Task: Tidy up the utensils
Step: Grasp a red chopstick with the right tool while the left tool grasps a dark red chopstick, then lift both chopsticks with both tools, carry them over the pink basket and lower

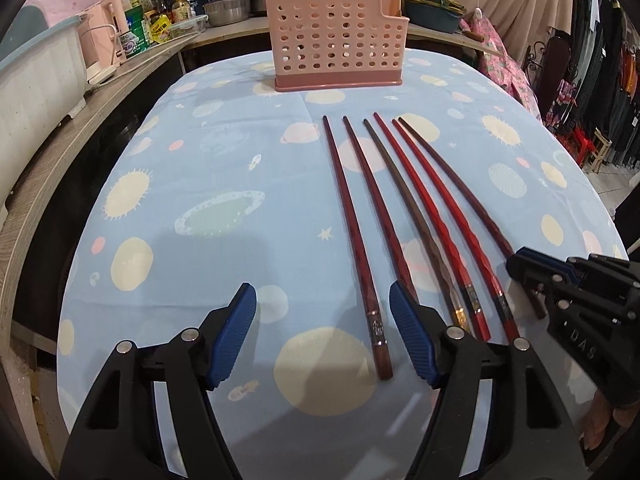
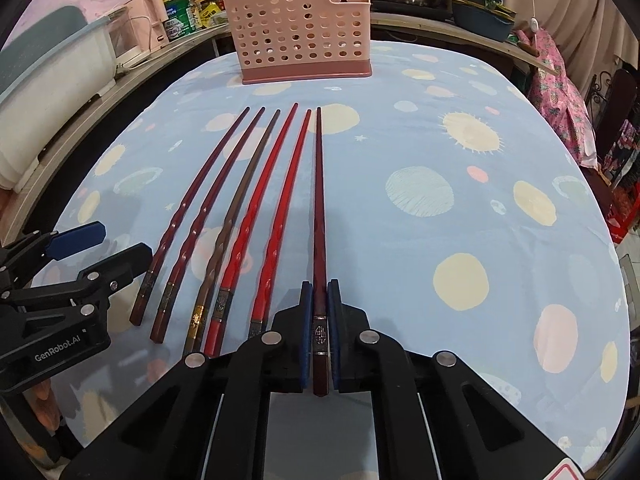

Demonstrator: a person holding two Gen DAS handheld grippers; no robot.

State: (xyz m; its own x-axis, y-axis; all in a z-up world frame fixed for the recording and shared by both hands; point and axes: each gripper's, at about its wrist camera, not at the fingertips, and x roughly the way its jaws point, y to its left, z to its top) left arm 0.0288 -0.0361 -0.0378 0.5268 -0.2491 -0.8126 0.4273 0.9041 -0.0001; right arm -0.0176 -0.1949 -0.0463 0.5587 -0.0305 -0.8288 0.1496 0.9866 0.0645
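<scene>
Six chopsticks lie side by side on the table (image 2: 420,128), which is covered in a pale blue cloth printed with planets and suns. Their thin tips point toward twelve o'clock, at the pink perforated holder (image 2: 304,28) standing upright at the far edge of the cloth, well apart from them.

The right tool (image 2: 319,320) is closed tight on the thick end of the dark maroon chopstick (image 2: 319,200), the outermost one at the three o'clock side of the row. Its blue pads press on either side of the stick near the metal band, and the stick runs straight out from between them toward the holder. I cannot tell whether the stick is off the cloth.

The left tool (image 1: 323,336) hangs low over the nine o'clock side of the row with its jaws standing well apart. The leftmost chopstick (image 1: 352,240), a dark red one with a silver band, has its butt end lying between the blue pads (image 1: 234,340), closer to the one on the three o'clock side, with neither pad touching it. The neighbouring stick passes under that same pad.

Pots, bottles and boxes crowd the shelf (image 1: 120,68) behind the table.
</scene>
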